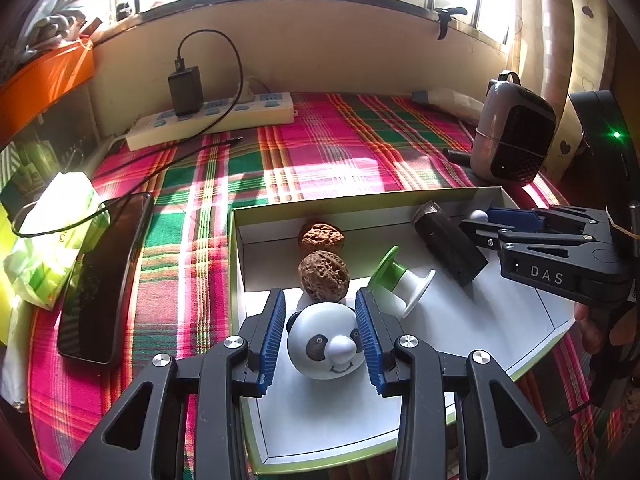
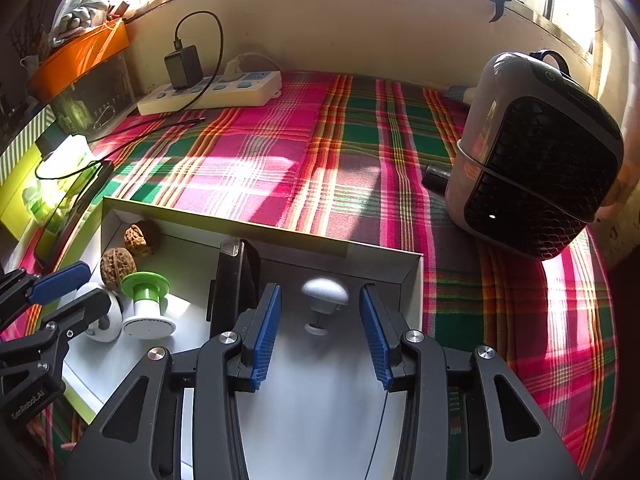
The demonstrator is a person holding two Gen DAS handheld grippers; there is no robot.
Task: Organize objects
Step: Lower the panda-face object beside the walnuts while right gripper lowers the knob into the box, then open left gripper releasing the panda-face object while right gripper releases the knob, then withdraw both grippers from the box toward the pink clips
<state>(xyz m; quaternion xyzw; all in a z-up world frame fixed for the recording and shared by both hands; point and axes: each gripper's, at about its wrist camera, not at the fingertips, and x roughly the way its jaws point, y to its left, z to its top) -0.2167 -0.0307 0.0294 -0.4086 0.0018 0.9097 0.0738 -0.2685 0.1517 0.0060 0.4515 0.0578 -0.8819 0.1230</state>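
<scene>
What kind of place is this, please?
Probably a home room, at a table by a window: a plaid tablecloth, a power strip with a charger, and a small heater.

The right gripper [image 1: 476,222] carries the white letters "DAS" on its black body. The left gripper [image 2: 60,292] body reads "GenRobot.AI".
</scene>
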